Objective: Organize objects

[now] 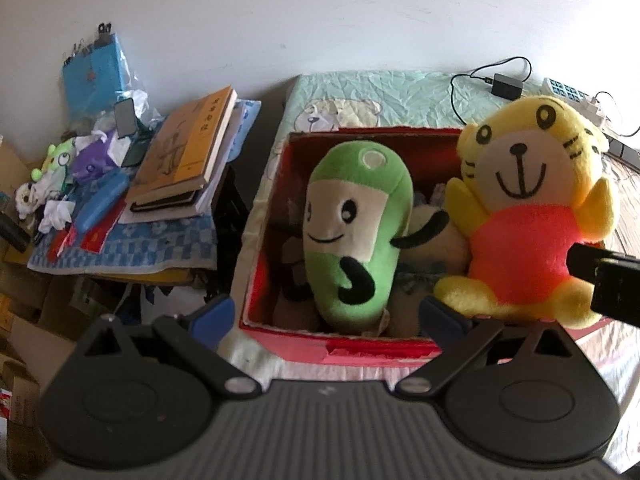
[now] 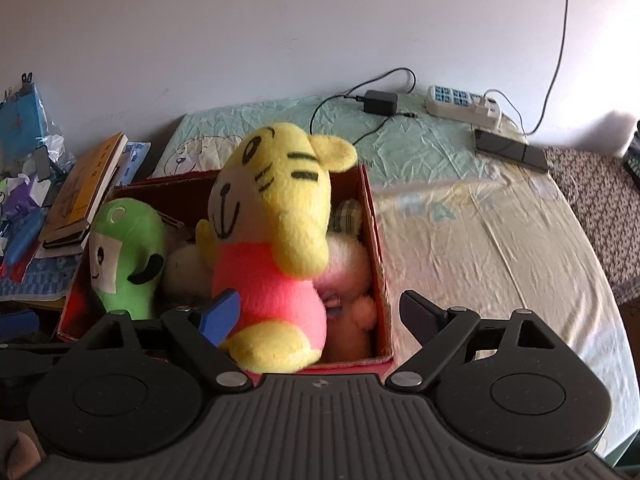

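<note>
While the red box (image 2: pixel 376 240) rests on the bed (image 2: pixel 480 240), a yellow tiger plush (image 2: pixel 276 248) sits upright at its near right corner, feet over the front rim. Right gripper (image 2: pixel 320 312) is spread wide, the tiger's body between its fingers; contact cannot be confirmed. Left gripper (image 1: pixel 326 312) is likewise spread, holding nothing, at the box's near edge. At 9 o'clock of the tiger stands a green plush (image 1: pixel 356 236), inside the box. Books (image 1: pixel 184 148) lie stacked on the counter (image 1: pixel 132 248) at 9 o'clock of the box.
</note>
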Available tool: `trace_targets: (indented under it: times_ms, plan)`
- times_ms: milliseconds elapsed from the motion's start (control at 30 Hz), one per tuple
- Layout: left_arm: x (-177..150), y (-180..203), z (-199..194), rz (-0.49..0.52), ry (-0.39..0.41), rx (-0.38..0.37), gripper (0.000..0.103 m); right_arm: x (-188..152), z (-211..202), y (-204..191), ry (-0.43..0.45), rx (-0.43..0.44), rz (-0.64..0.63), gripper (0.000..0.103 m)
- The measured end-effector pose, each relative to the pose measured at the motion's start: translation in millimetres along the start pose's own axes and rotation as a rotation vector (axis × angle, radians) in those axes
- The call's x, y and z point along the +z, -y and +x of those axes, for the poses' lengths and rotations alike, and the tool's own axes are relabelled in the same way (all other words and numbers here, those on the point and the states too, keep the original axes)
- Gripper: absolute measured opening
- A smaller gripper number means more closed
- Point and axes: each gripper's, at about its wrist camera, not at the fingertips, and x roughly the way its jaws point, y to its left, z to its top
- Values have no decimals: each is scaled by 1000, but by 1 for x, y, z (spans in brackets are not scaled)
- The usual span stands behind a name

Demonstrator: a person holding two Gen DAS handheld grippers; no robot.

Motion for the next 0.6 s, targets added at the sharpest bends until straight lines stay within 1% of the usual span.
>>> trace_targets:
  times_ms: [133,300,600]
  plan:
    - [3,3,4,-15,-10,0,99,3,7,3,-21,17,-12,89]
    - [4,10,6,3,-13,9,99,3,12,6,-41,51,1,89]
    - [4,15,8,23,-6,-9,99,1,15,6,-52,56,17,88]
